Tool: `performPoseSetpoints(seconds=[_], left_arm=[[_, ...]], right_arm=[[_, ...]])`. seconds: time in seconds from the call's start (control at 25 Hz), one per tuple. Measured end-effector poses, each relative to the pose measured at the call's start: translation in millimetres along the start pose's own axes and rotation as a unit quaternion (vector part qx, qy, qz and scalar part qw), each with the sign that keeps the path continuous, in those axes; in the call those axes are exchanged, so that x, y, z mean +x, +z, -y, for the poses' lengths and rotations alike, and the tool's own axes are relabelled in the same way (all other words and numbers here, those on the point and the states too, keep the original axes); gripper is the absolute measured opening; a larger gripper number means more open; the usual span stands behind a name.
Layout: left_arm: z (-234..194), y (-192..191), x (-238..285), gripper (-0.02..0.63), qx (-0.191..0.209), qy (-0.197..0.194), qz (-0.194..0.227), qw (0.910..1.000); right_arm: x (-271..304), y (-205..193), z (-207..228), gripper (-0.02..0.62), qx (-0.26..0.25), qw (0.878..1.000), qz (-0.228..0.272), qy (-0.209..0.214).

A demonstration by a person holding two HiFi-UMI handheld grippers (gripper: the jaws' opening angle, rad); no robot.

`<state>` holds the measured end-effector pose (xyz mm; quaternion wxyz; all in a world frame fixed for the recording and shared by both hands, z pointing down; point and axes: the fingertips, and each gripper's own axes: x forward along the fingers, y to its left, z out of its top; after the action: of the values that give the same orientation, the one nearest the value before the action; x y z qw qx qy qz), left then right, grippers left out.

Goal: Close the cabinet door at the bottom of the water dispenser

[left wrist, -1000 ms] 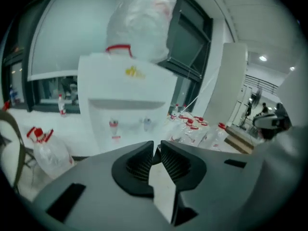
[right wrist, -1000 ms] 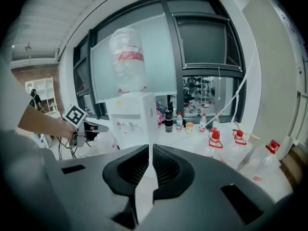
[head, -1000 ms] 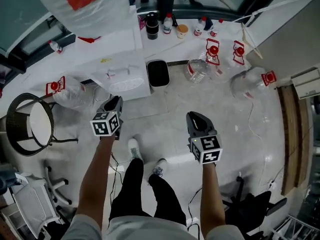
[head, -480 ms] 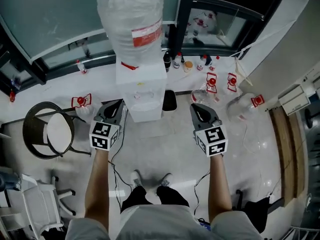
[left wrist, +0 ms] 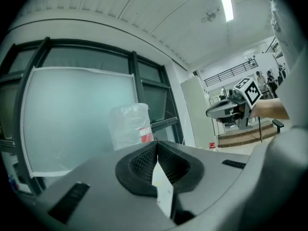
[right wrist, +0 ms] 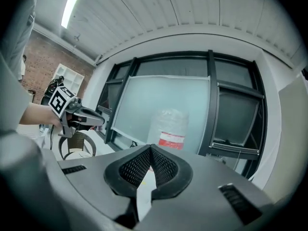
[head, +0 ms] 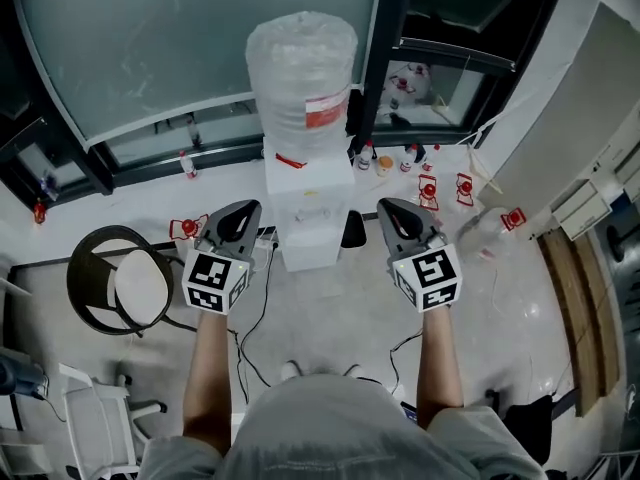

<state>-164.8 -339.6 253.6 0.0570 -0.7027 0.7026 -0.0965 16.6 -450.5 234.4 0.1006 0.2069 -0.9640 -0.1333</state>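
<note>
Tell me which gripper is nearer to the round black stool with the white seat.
Left. In the head view the left gripper shows just right of the stool; the right gripper is farther off, on the other side of the water dispenser.

- The matt grey plastic left gripper (left wrist: 155, 147) and the matching right gripper (right wrist: 150, 149) carry black, finely dimpled, rubbery-looking pads (left wrist: 142, 163).
- The boxy white water dispenser (head: 305, 218) looks like smooth plastic.
- The big clear bottle (head: 302, 73) is wrapped in crinkled translucent film.
- The pale floor (head: 330, 313) is glossy.
- The wide window pane (head: 200, 58) is frosted glass.
</note>
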Motion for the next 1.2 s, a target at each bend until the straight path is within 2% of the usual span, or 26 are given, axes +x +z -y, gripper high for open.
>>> performPoseSetpoints(seconds=[0.28,0.52,0.76,1.0,1.2], left_arm=[[3.9,43.4,-20.6,0.021,0.033,-0.011,0.034,0.9988],[10.2,57.2,-30.0,0.021,0.053,-0.02,0.048,0.9972],[15.8,66.2,-26.5,0.021,0.069,-0.012,0.049,0.9964],[22.0,69.5,-25.7,0.021,0.078,-0.012,0.051,0.9956],[22.2,56.8,-26.0,0.021,0.067,0.003,0.038,0.997]], right_arm=[[-3.1,40.4,-24.1,0.028,-0.03,0.999,0.022,0.005],[-1.9,56.8,-38.7,0.028,-0.043,0.999,0.028,0.015],[-3.6,53.7,-36.5,0.028,-0.041,0.999,0.026,0.024],[-12.1,46.7,-22.6,0.028,-0.037,0.999,0.025,0.014],[-17.9,37.8,-14.1,0.028,-0.032,0.999,0.025,0.009]])
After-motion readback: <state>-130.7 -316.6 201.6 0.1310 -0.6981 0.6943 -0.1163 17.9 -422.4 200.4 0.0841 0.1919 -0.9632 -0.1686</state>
